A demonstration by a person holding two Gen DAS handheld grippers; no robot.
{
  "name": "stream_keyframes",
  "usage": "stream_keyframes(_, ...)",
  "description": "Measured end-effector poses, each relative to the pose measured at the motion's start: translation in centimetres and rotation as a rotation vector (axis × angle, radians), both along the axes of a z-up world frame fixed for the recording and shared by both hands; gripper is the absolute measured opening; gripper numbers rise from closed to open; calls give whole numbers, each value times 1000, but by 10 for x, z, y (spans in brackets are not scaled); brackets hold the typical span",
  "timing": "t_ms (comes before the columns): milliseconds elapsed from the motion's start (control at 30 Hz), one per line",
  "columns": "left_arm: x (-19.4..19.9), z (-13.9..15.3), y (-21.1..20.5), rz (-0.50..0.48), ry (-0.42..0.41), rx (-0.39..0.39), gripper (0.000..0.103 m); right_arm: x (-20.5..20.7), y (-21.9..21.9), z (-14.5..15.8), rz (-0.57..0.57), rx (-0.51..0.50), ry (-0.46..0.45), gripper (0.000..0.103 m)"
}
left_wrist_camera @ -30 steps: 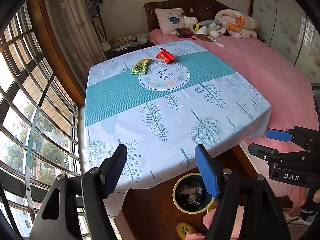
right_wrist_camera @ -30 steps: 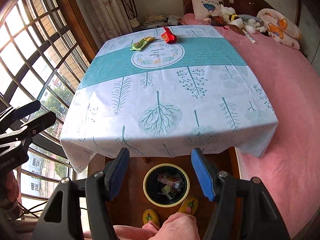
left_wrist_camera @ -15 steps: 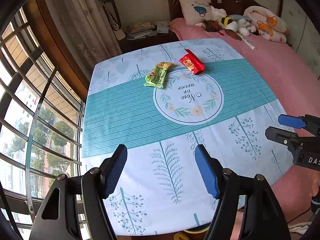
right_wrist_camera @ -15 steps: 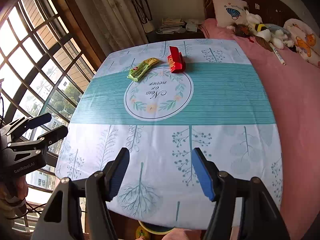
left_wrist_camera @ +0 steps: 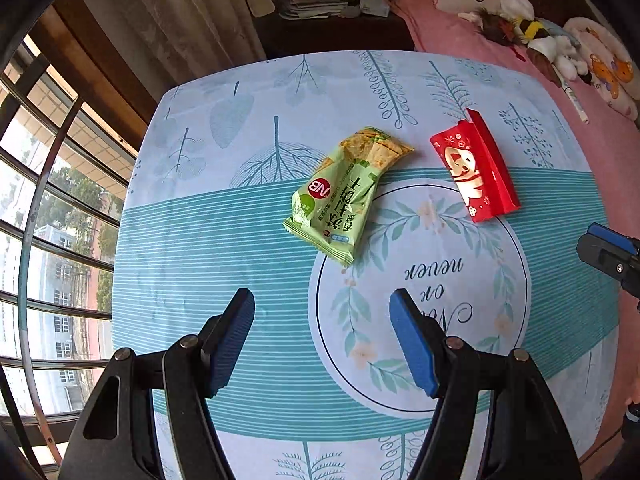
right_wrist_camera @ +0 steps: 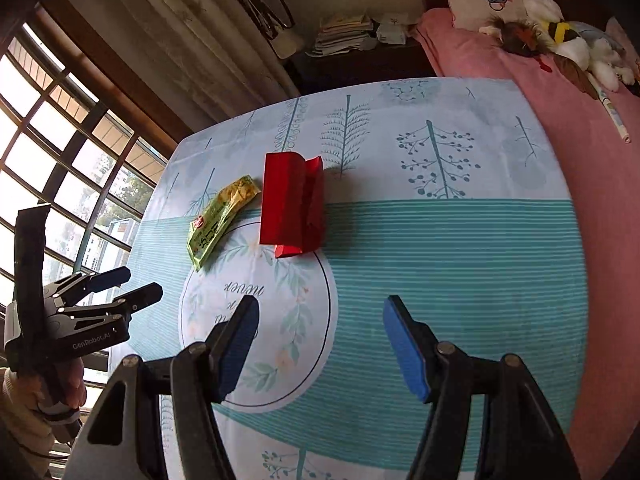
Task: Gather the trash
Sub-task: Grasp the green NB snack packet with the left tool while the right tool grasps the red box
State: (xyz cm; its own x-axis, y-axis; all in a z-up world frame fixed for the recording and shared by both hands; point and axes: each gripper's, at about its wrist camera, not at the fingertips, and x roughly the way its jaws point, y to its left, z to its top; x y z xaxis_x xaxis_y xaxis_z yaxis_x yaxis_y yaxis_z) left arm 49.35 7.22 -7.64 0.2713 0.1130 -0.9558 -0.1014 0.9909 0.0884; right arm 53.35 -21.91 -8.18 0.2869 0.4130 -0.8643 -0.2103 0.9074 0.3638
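Note:
A green snack wrapper (left_wrist_camera: 344,196) lies on the table with the leaf-print cloth (left_wrist_camera: 200,248), left of a red folded packet (left_wrist_camera: 476,168). My left gripper (left_wrist_camera: 322,344) is open and empty, hovering over the cloth just short of the wrapper. In the right wrist view the green wrapper (right_wrist_camera: 220,220) and the red packet (right_wrist_camera: 292,204) lie side by side ahead. My right gripper (right_wrist_camera: 318,344) is open and empty, short of the red packet. The left gripper shows at that view's left edge (right_wrist_camera: 116,292); the right gripper's tip shows at the left wrist view's right edge (left_wrist_camera: 608,248).
A bed with a pink cover (right_wrist_camera: 592,128) runs along the table's right side, with pillows and plush toys (right_wrist_camera: 556,36) at its head. A window with bars (left_wrist_camera: 52,216) is at left. A dark stand with stacked papers (left_wrist_camera: 316,0) is behind the table.
Both grippers have moved up and forward over the table toward the wrapper and the packet. The bin under the table's near edge has dropped out of view. Both stay open.

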Motion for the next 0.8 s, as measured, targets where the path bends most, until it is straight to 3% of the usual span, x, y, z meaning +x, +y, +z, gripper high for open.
stream_keyframes(200,31,-19,6,31,41,-34,68,60,24,-22,13,60,50,65)
stream_keyframes(400,58,-31,8,23,62,-37,68,88,51,-46,55,78,94,62)
stream_keyframes(467,68,-38,10,23,73,-37,68,90,57,-52,83,78,107,38)
stream_keyframes(533,77,-46,12,26,90,-50,68,89,62,-60,110,72,128,28)
stream_keyframes(667,95,-59,16,32,120,-87,68,85,60,-63,139,76,103,21)
stream_keyframes(733,101,-64,17,31,131,-101,68,84,57,-64,137,65,98,10)
stream_keyframes(800,106,-66,17,27,129,-109,69,83,52,-65,137,77,97,8)
